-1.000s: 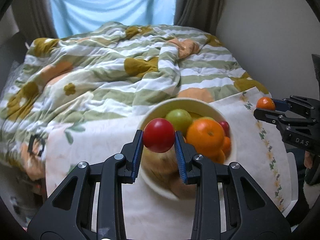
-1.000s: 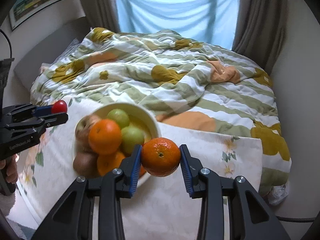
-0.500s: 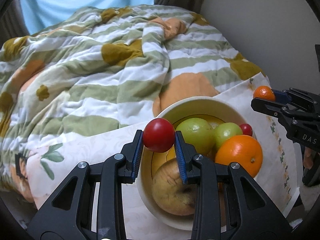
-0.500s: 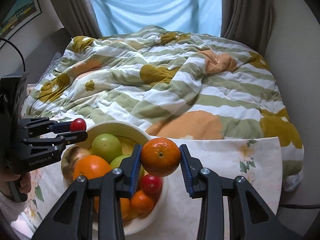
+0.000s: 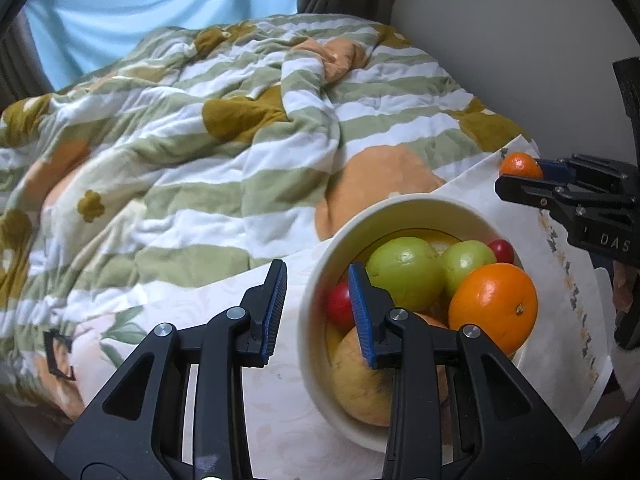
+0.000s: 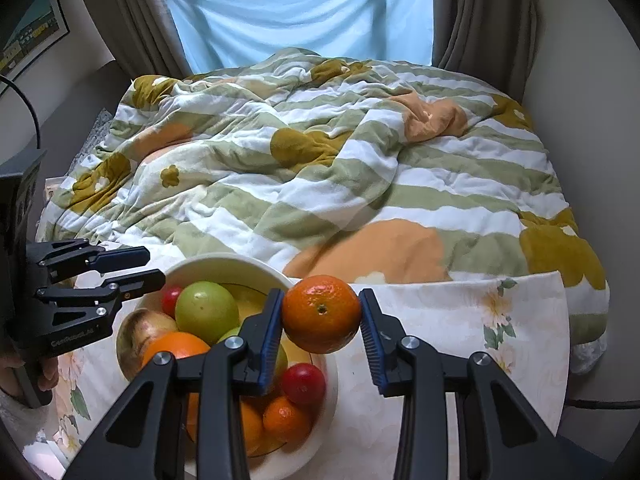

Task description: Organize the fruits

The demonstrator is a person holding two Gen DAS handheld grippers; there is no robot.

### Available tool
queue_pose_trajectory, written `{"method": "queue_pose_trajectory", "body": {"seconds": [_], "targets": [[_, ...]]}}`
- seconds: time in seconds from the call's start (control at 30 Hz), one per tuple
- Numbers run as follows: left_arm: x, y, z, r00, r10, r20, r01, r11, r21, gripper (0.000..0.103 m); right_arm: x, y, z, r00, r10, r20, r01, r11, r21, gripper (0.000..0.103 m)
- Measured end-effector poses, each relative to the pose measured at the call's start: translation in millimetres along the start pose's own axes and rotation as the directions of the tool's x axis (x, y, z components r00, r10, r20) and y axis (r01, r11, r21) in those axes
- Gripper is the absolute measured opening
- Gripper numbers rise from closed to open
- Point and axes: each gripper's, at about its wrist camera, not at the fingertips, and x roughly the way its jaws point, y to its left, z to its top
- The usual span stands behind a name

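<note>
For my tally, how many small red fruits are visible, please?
2 red fruits in the cream bowl: one beside the left gripper, one near the right gripper; others may be hidden.

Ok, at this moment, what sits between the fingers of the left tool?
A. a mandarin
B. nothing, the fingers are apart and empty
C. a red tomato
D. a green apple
B: the left tool is open with only the cloth visible between its fingers; a red tomato lies in the bowl, while the right tool grips the mandarin.
</note>
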Motion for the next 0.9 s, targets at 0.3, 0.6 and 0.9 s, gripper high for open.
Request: {"method": "queue_pose_trajectory", "body": {"seconds": [0.3, 0.6, 0.9], "targets": [[-15, 11, -13, 0.999, 0.048, 0.012, -0.048, 0.999, -0.008, 0.059, 5, 16, 8, 1.000, 0.026, -0.007, -0.027, 0.999, -0.038, 0.035], [-38, 32, -32, 0.995, 0.087, 0.039, -0.084, 0.994, -0.064, 0.103, 23, 31, 16, 0.995, 0.065, -0.076, -0.071, 0.994, -0.084, 0.035], [-42, 49, -56, 0.995, 0.099, 0.027, -0.095, 0.990, -0.103, 0.103, 36, 32, 16, 0.992, 0.074, -0.100, -0.079, 0.996, -0.046, 0.035]]}}
